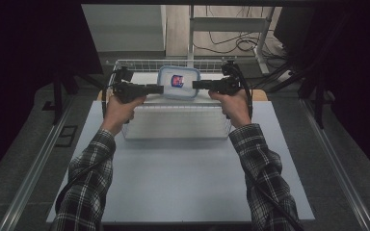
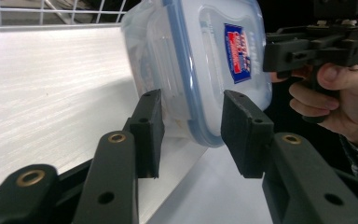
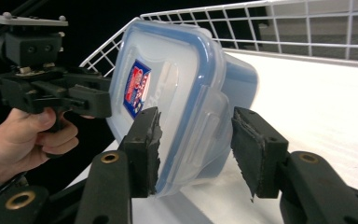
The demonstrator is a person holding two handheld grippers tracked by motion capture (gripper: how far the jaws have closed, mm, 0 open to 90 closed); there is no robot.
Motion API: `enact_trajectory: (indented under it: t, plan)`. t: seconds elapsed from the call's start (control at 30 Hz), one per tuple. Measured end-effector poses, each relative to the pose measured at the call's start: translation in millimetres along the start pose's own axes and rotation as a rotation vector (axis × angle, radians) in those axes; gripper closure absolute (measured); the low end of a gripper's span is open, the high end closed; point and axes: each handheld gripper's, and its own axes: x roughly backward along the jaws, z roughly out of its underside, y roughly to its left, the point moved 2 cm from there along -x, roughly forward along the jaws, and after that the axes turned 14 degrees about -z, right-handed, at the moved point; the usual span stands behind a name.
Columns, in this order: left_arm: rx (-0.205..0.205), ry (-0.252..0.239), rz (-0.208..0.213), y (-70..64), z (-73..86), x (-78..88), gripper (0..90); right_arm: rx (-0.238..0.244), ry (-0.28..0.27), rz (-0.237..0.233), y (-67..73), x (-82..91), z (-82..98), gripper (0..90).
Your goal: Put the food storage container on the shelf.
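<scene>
A clear plastic container (image 1: 178,82) with a blue-rimmed lid and a red and blue label hangs over the back of a white wire basket (image 1: 139,61). My left gripper (image 1: 160,89) comes from the left and is shut on its left edge. In the left gripper view the pads press lid and base of the container (image 2: 205,42) on either side of the left gripper (image 2: 193,95). My right gripper (image 1: 196,85) reaches in from the right. In the right gripper view the right gripper (image 3: 198,112) straddles the container (image 3: 168,60), with the far pad (image 3: 249,149) slightly off its side.
The basket has a pale liner (image 1: 173,122) and stands at the far end of a light table (image 1: 183,178). Its wire wall (image 3: 284,23) rises behind the container. Dark floor, rails and a desk frame with cables (image 1: 231,43) surround the table.
</scene>
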Motion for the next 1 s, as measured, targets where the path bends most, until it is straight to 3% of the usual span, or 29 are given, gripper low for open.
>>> enact_trajectory:
  t: [0.17,0.63,0.8,1.0]
  plan:
    - [-0.017,-0.011,-0.047,-2.9,-4.8,1.1,52.7,0.025,0.01,0.077,-0.4,-0.2,-0.2,49.5]
    - [-0.069,-0.034,-0.23,-10.1,-22.1,-1.0,51.2,0.09,0.02,0.139,9.9,-8.4,-6.1,54.9]
    - [-0.066,-0.056,-0.241,-11.3,-20.5,1.7,47.3,0.095,0.01,0.165,9.5,-6.6,-6.4,54.3]
    - [-0.095,-0.068,-0.235,-14.2,-15.9,7.7,38.1,0.116,-0.012,0.145,13.3,-1.4,-3.6,47.5]
